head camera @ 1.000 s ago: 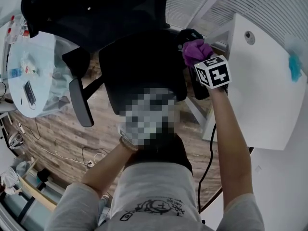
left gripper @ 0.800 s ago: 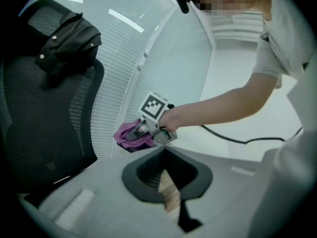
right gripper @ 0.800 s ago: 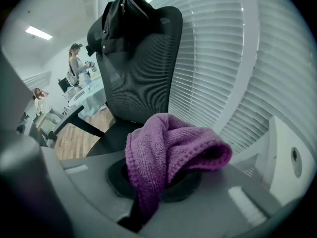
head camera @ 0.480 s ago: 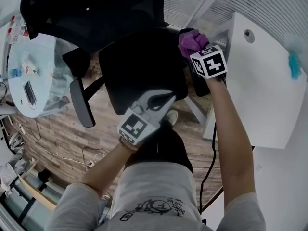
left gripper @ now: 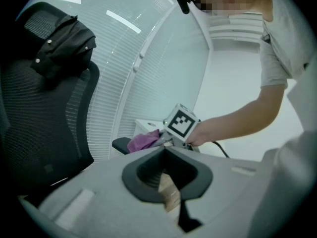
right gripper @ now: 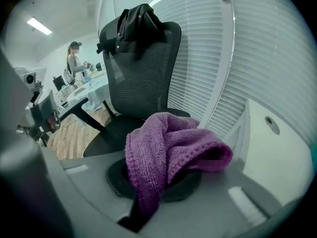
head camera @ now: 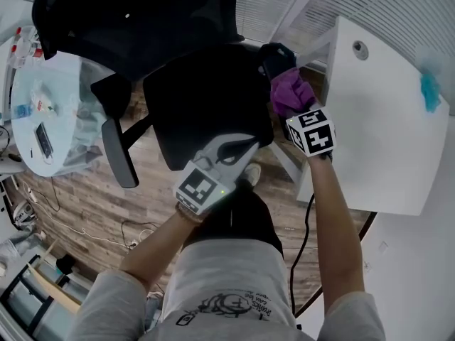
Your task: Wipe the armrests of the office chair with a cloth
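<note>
Clamping the purple cloth (head camera: 290, 91), the right hand-held gripper (head camera: 292, 110) holds it on the armrest (head camera: 278, 51) of the office chair (head camera: 142, 20) beside the tabletop (head camera: 377, 141), while the left hand-held gripper (head camera: 242, 151) hovers closed and empty above the seat (head camera: 199, 98).

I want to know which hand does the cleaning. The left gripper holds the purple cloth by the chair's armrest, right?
No, it is the right gripper that holds the purple cloth by the chair's armrest. The right gripper view shows the cloth pinched in its jaws. The left gripper is shut on nothing.
</note>
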